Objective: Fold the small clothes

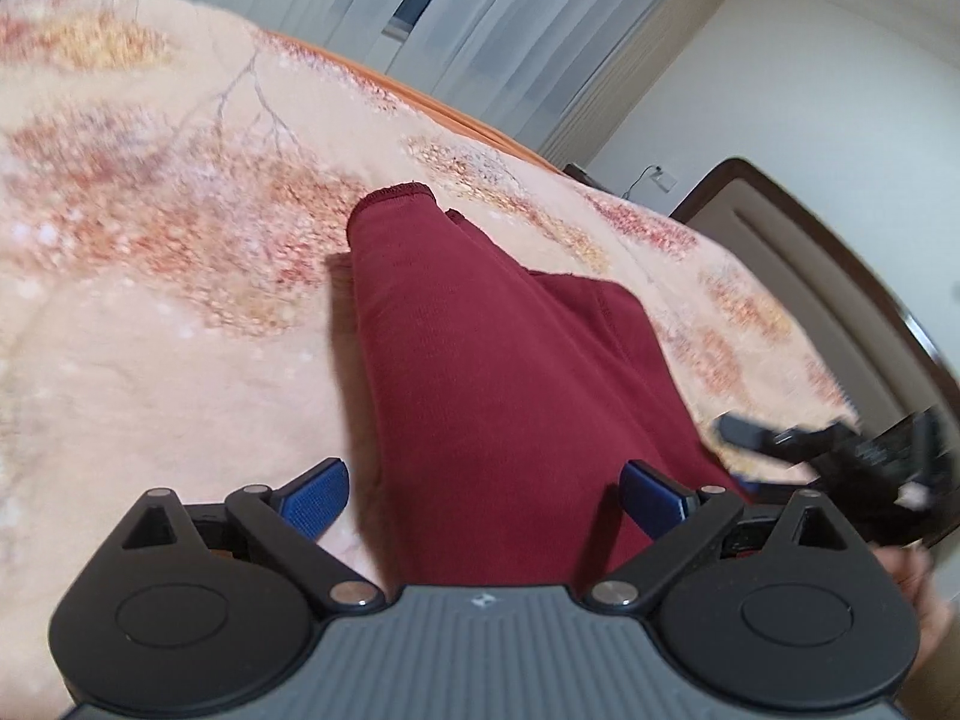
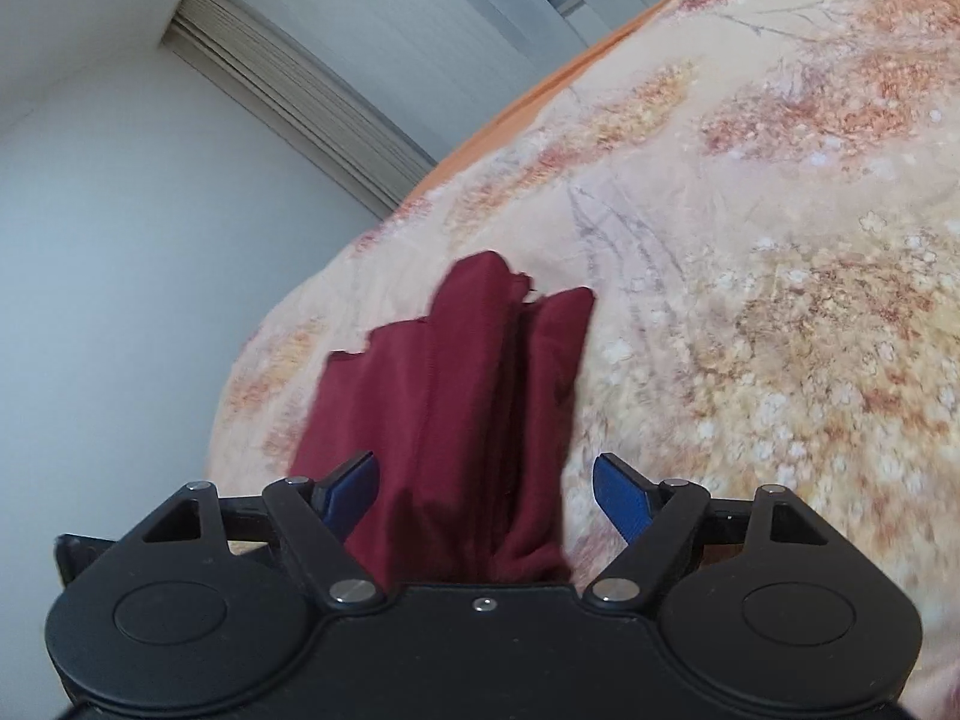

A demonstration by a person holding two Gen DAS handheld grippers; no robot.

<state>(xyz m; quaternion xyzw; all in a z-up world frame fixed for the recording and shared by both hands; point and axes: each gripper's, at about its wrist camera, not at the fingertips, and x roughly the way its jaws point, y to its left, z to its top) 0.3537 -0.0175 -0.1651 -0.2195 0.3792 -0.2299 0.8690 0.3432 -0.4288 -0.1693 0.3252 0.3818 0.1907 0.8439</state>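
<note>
A dark red garment, folded lengthwise into a long strip, lies flat on the floral bedspread. My left gripper hovers over the strip's near end, open, with both blue pads apart from the cloth, which runs between them. In the right wrist view the same garment stretches away with its layered far ends showing. My right gripper is open above that near end, and its left pad overlaps the cloth's edge without pinching it. The right gripper also shows blurred at the right edge of the left wrist view.
The bedspread extends wide to both sides of the garment. A dark wooden headboard stands at the right in the left wrist view. Curtains and a pale wall lie beyond the bed's far edge.
</note>
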